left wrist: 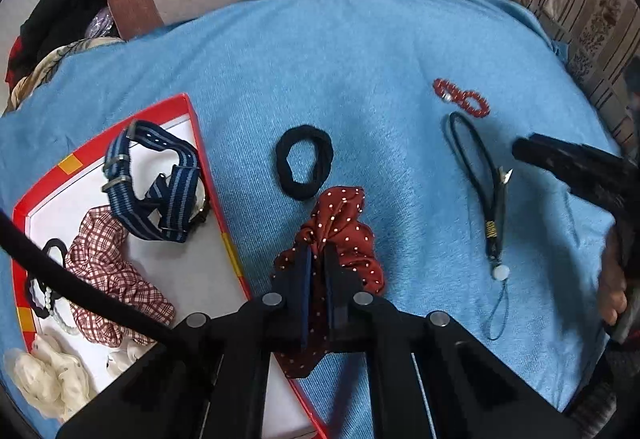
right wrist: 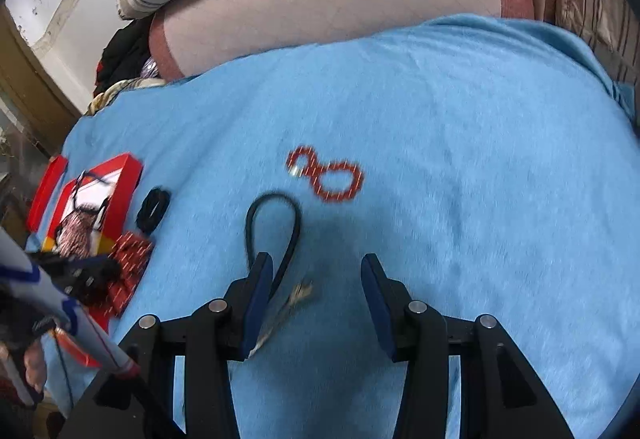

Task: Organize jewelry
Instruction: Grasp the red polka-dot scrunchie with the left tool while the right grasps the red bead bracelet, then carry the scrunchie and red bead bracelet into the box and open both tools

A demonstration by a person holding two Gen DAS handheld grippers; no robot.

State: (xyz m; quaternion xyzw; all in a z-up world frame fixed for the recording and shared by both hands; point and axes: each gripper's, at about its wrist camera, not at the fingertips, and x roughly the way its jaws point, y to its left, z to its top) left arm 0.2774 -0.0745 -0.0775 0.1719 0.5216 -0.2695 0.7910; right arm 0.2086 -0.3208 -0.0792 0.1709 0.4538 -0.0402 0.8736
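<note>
Left gripper clamps red scrunchie, hiding its middle.

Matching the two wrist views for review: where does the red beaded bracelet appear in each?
Left wrist: red beaded bracelet upper right, on the blue cloth, just above the black cord loop.
Right wrist: bracelet centre, beyond the open fingers.
Shared landmark: the black cord loop just nearer the camera than the bracelet.
</note>
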